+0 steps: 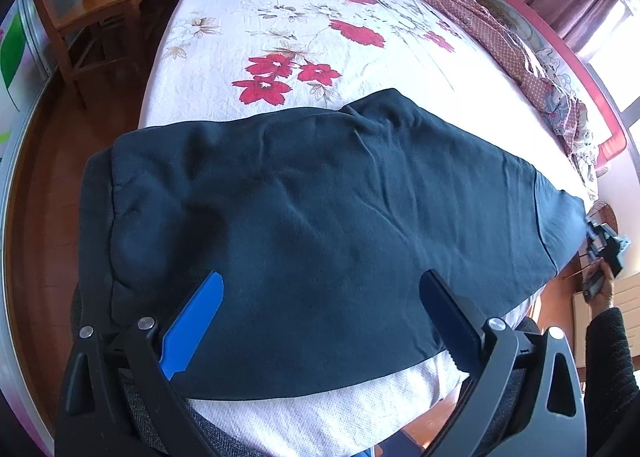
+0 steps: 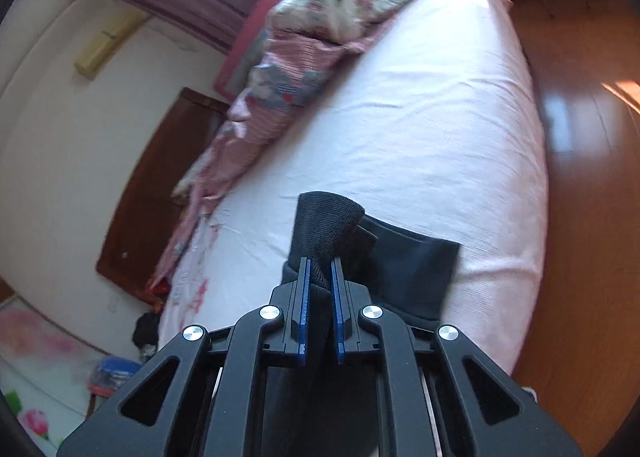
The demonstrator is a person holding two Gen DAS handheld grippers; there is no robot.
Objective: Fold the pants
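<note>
Dark navy pants lie spread across the near end of a bed with a white floral sheet. My left gripper hovers over their near edge, jaws wide open, with nothing pinched. At the far right of the left wrist view my right gripper sits at the pants' end, held by a hand in a dark sleeve. In the right wrist view that right gripper is shut on a ribbed dark cuff of the pants, which bunches up between the blue pads. More dark cloth lies just beyond on the sheet.
A crumpled patterned quilt runs along the bed's far side by a red guard rail. A wooden chair with bagged items stands left of the bed. Wooden floor surrounds the bed.
</note>
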